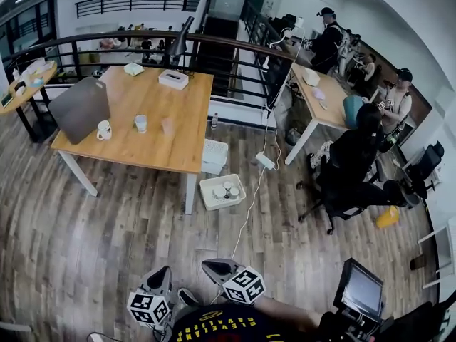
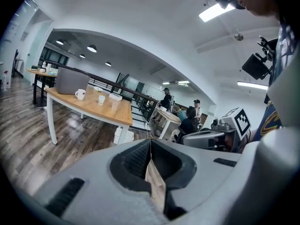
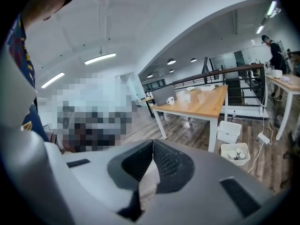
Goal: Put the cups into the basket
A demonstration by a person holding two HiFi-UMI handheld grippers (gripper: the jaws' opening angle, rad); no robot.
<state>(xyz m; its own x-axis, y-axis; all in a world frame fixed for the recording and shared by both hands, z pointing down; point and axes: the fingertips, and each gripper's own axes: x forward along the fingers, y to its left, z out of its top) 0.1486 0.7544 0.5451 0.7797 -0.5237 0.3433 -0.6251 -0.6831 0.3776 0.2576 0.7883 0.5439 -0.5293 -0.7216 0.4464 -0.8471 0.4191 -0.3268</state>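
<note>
On the wooden bench (image 1: 185,141), centre-left of the head view: three cups, all upright, mouths up, long axes vertical. They are one white mug (image 1: 104,130), one white cup (image 1: 141,123) and one translucent cup (image 1: 167,126), in a loose row, apart from one another. Same bench: one grey laptop (image 1: 80,109), one white tissue box (image 1: 173,79). Floor, just beside the near bench leg: one white basket (image 1: 206,199), open side up, holding several small cups (image 1: 226,189), exact count unclear. One white crate (image 1: 214,155) behind it. Left gripper (image 1: 162,271), well apart from bench and basket: fingers (image 2: 136,159) closed together, nothing between. Right gripper (image 1: 208,263): fingers (image 3: 171,161) likewise closed, empty.
</note>
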